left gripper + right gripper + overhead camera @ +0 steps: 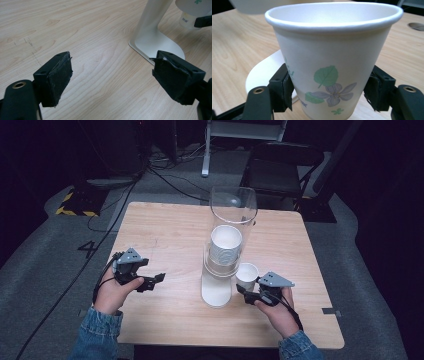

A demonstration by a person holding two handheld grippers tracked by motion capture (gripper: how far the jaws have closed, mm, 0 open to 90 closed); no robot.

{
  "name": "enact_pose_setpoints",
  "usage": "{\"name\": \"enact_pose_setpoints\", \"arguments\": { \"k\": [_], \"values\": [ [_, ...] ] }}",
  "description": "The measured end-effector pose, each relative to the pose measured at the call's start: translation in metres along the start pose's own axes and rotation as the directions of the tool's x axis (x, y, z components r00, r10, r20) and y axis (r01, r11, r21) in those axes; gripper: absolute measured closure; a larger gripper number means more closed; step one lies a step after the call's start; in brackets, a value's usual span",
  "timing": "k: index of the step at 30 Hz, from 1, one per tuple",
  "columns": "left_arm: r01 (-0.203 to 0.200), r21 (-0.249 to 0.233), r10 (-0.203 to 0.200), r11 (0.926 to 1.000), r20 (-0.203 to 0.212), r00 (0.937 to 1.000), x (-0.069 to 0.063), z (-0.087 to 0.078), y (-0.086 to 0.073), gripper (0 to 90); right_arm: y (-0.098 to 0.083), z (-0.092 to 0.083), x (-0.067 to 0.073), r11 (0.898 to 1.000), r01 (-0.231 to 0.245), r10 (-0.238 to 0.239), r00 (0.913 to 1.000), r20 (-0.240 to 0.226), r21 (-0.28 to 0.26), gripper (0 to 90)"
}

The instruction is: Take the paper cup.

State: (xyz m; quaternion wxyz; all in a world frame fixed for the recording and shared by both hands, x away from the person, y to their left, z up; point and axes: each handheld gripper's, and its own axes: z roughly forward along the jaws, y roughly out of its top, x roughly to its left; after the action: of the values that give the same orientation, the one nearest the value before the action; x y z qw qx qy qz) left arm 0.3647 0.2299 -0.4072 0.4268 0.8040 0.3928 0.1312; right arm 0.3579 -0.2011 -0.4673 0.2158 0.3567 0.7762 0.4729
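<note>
A white paper cup (pixel 332 50) printed with leaves and a flower stands upright between my right gripper's (pixel 329 92) jaws, which are shut on its lower wall. In the high view this cup (pixel 247 271) is just right of the dispenser's white base (pixel 216 292), held by the right gripper (pixel 246 288). The dispenser has a clear tube (pixel 233 205) with a stack of white cups (pixel 225 245) below it. My left gripper (pixel 152 282) hovers over bare wood left of the base, open and holding nothing (pixel 112 75). The base (pixel 155 42) and the held cup (pixel 191 15) show beyond it.
The wooden table (pixel 170 230) has free surface on its left half and along the front. A black chair (pixel 282 165) stands behind the far edge, and cables run over the grey floor (pixel 100 240) at left.
</note>
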Motion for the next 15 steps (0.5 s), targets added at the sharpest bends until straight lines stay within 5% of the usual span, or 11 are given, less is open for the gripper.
{"name": "enact_pose_setpoints", "arguments": {
  "k": [9,15],
  "values": [
    [0.007,0.010,-0.007,0.9999,-0.007,0.9999,0.002,0.001,-0.003,15.7,0.006,-0.011,-0.018,0.997,-0.049,0.053,0.9968,0.060,-0.054,33.0],
    [0.024,0.012,-0.024,0.9996,-0.029,0.9993,0.004,-0.004,-0.010,15.8,0.012,-0.013,-0.039,0.992,-0.090,0.103,0.9829,0.153,-0.088,32.8]
  ]
}}
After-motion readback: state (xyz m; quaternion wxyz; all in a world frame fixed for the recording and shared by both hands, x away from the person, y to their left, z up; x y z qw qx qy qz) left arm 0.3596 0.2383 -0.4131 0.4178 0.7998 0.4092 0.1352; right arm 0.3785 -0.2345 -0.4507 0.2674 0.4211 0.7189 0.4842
